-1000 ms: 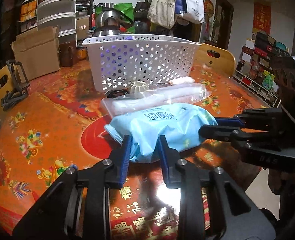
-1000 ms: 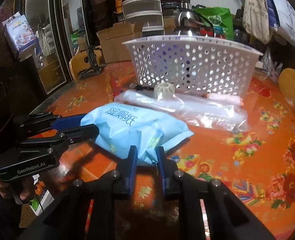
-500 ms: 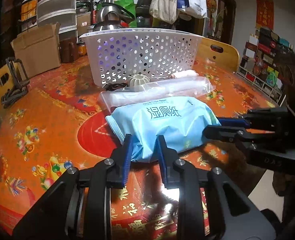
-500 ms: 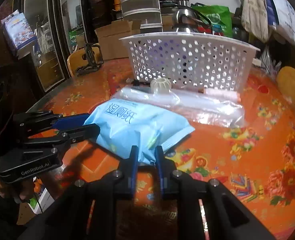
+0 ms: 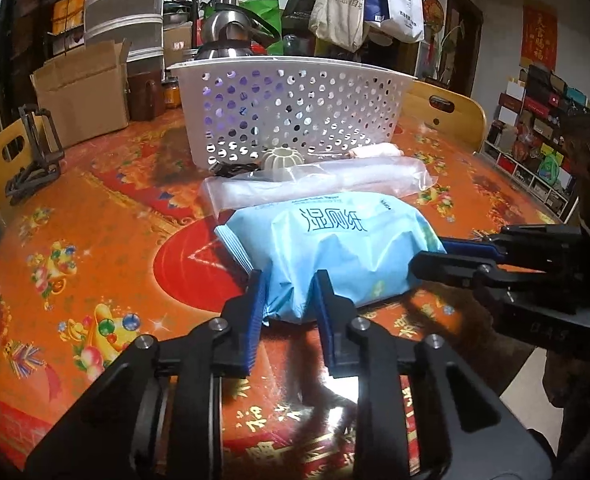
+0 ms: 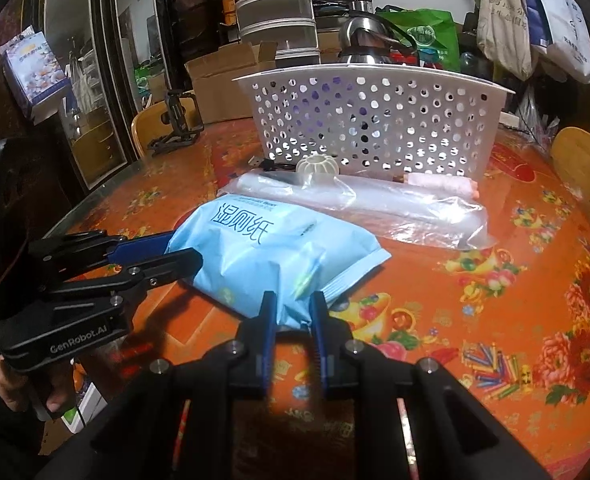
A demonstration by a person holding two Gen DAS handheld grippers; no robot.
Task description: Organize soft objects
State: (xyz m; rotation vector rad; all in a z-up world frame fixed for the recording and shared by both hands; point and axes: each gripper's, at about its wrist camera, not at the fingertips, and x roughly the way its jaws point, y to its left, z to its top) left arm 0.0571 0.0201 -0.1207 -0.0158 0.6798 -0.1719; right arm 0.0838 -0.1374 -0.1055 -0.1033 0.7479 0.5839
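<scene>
— What has changed since a second ago?

— I have raised the blue wipes pack (image 5: pixel 335 248); its printed face now tilts up toward the left camera, where before it lay flatter on the table (image 5: pixel 95 240).

— Your tools?

— My left gripper (image 5: pixel 289 292) is clamped on its near edge, my right gripper (image 6: pixel 293 308) on its right end, both narrower than before.

— And the pack's place?

— Near side of the table, with the clear bag (image 5: pixel 319 184) and white basket (image 5: pixel 295 112) beyond it, unmoved.
</scene>
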